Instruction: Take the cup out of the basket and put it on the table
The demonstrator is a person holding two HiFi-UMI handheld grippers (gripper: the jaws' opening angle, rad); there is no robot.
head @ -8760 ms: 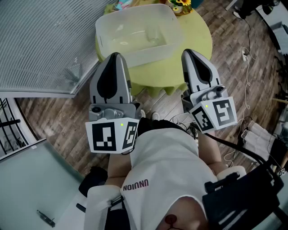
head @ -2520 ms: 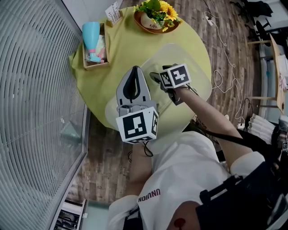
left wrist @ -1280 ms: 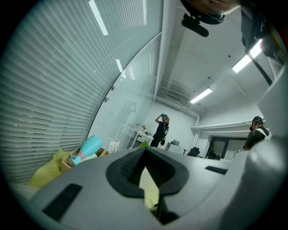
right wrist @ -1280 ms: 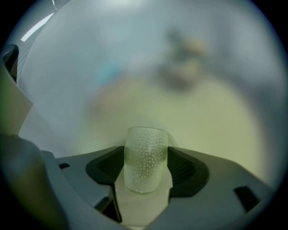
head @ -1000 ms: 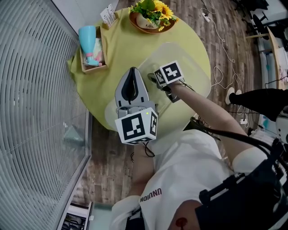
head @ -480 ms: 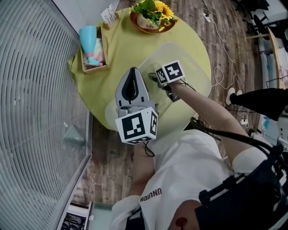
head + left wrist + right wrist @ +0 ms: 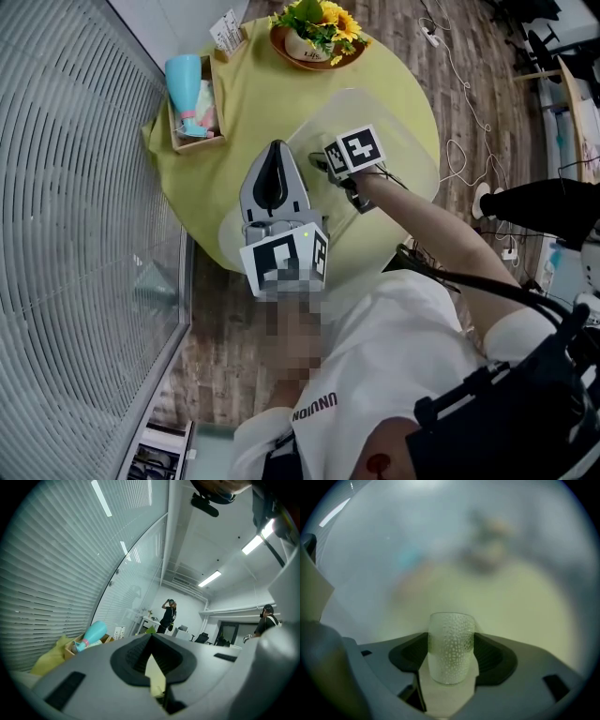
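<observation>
Presently, the right gripper (image 7: 451, 654) clamps the cup (image 7: 451, 639) inside the basket (image 7: 413, 141); the left gripper (image 7: 153, 666) is closed, empty. Hazards on lifting: cup slipping, or striking the basket wall.

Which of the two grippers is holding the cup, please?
The right gripper: the dimpled clear cup sits clamped between its jaws, while the left gripper holds nothing.

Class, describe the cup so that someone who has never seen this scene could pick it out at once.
On the round table with the yellow-green cloth stands a translucent plastic basket, and the right hand-held gripper reaches into it. Between its jaws stands the clear glass cup, upright, its wall dimpled all over.
</observation>
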